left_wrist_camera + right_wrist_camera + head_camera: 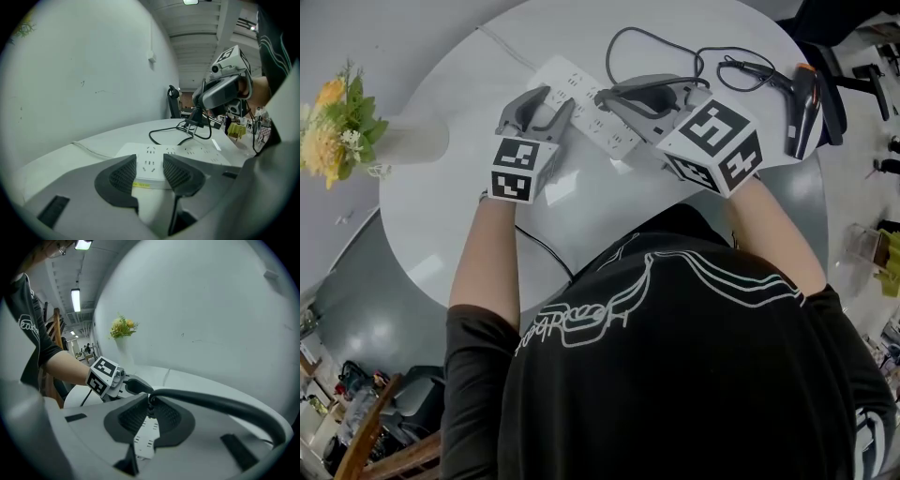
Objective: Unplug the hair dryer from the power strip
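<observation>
- Right gripper [150, 411] is clenched on the black plug [151, 401]. Its own view shows the pads pinching the plug body, with the cord [220, 401] arching off toward 3 o'clock.
- Left gripper [150, 173] is clamped across the near end of the white power strip [187, 152], pads on both sides, pinning it to the table [431, 234].
- Handling, my judgement: the plug is small, rigid and held by prong friction. Grip the body, never the limp cord. The strip is light and would rise with the plug if not held.
- Only the right gripper view shows the plug above the strip face. Whether the prongs are clear I cannot tell.
- Only the left gripper view shows the strip's end face with its yellow label.
- Only the head view shows the far table: the cord looping at 12 o'clock, the hair dryer [803, 103] lying at 2 o'clock well apart from the strip, and a vase of flowers [337, 122] at 9 o'clock.
</observation>
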Available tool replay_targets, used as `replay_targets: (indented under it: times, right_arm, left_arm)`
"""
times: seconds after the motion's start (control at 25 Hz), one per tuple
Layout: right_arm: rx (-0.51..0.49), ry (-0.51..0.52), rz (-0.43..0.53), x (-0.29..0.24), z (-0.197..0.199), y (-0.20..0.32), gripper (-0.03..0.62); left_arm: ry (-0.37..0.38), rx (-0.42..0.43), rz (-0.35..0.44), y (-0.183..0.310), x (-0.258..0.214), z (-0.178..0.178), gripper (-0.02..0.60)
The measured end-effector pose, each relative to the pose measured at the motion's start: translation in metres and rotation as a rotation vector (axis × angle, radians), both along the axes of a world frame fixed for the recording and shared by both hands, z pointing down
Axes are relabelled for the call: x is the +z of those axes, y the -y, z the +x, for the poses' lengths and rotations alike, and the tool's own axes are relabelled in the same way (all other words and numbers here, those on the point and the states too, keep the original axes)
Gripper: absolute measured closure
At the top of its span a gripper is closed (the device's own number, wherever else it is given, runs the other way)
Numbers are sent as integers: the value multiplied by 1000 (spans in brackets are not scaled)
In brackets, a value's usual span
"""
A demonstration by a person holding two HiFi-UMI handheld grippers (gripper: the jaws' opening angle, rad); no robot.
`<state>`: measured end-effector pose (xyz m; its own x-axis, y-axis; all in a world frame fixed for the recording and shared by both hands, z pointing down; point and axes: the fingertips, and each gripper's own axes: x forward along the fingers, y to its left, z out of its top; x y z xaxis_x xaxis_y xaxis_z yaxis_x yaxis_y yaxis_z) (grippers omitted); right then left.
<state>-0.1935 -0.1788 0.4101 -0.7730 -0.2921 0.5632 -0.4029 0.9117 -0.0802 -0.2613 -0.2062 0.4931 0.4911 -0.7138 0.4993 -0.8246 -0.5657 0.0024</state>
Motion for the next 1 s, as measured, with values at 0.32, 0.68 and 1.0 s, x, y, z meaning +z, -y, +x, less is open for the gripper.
replay_targets:
  times: [0.32,0.68,1.0]
  right_arm:
    - [38,10,-20,2,20,-3,568]
    - [38,76,-3,-12,25,-13,568]
    - [-1,162,-2,-46,49,-35,568]
  left_arm:
    - [14,-48,-59,-1,-7,-10,552]
    - [-112,-183,-70,-32,-45,-21,574]
    - [-309,-205,-50,-91,-109,25,578]
